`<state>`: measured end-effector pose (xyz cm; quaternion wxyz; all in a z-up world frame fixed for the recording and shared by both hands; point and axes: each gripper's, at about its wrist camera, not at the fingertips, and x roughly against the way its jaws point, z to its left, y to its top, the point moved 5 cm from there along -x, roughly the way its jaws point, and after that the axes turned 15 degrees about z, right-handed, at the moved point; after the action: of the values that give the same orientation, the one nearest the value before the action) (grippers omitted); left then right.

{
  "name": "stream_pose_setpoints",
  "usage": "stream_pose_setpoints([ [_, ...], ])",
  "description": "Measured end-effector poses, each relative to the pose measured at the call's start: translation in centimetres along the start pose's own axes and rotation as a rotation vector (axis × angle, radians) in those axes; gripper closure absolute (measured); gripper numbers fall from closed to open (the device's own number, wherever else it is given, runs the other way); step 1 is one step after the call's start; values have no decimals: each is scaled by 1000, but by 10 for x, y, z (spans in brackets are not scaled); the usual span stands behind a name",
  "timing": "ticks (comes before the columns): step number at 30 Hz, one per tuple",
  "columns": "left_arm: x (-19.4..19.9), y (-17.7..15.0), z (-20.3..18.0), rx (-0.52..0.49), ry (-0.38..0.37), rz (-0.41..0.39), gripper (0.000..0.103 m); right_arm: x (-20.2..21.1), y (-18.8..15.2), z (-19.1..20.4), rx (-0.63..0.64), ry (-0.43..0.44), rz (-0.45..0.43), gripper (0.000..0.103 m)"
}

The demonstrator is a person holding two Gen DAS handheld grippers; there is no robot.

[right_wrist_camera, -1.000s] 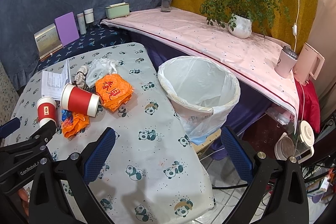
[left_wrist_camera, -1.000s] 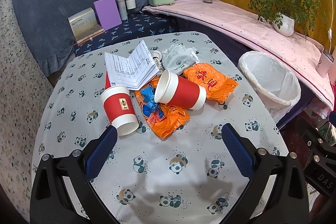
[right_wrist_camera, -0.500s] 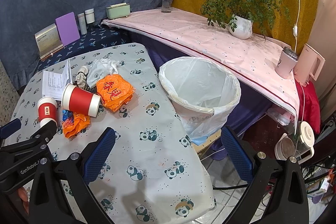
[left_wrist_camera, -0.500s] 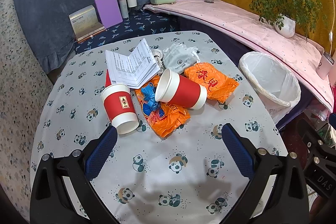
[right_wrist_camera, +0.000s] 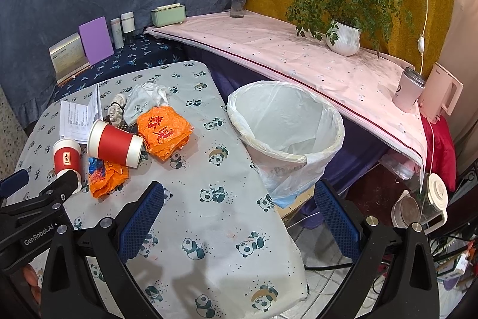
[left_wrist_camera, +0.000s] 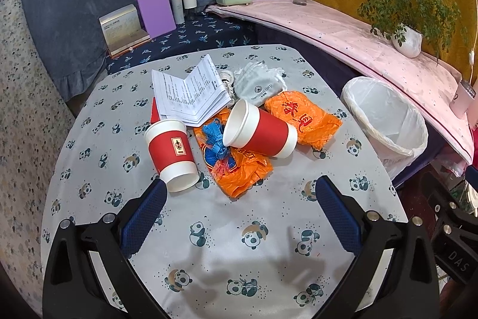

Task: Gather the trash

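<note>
While my left tongs (left_wrist_camera: 239,208) stay spread and empty, nothing has shifted since a second ago: left of centre stands the upright cup (left_wrist_camera: 171,153), then the tipped cup (left_wrist_camera: 260,133) on orange wrappers (left_wrist_camera: 301,117); my right tongs (right_wrist_camera: 239,211) gape beneath the lined bin (right_wrist_camera: 286,121), right of the table (right_wrist_camera: 215,229).

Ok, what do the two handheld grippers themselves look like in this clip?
Both look alike: the left gripper and right gripper have black plastic frames with silver screws, each ending in two fingers faced with textured blue pads. In the right wrist view the left gripper's body carries white "GenRobot.AI" lettering. No sleeves, hands or cables on them are visible.
</note>
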<state>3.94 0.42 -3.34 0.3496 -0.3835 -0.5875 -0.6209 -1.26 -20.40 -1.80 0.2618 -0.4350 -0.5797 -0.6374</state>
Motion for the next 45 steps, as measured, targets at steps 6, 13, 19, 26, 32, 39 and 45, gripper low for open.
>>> stream_pose_setpoints([
  [6,-8,6,10,40,-13,14,8,-8,9,7,6,3,5,7],
  [13,-25,16,38,85,18,29,8,-22,16,16,13,14,13,7],
  [19,-52,26,75,144,40,87,8,-39,26,35,34,36,24,7],
  [26,-89,36,112,245,-6,174,8,-58,39,75,99,75,36,7],
  [32,-119,44,112,242,-33,237,8,-74,48,104,140,98,55,7],
  [39,-135,43,113,232,-79,292,40,-88,57,128,155,134,82,7],
  [45,-127,45,115,211,-71,253,42,-92,61,147,158,200,103,7],
])
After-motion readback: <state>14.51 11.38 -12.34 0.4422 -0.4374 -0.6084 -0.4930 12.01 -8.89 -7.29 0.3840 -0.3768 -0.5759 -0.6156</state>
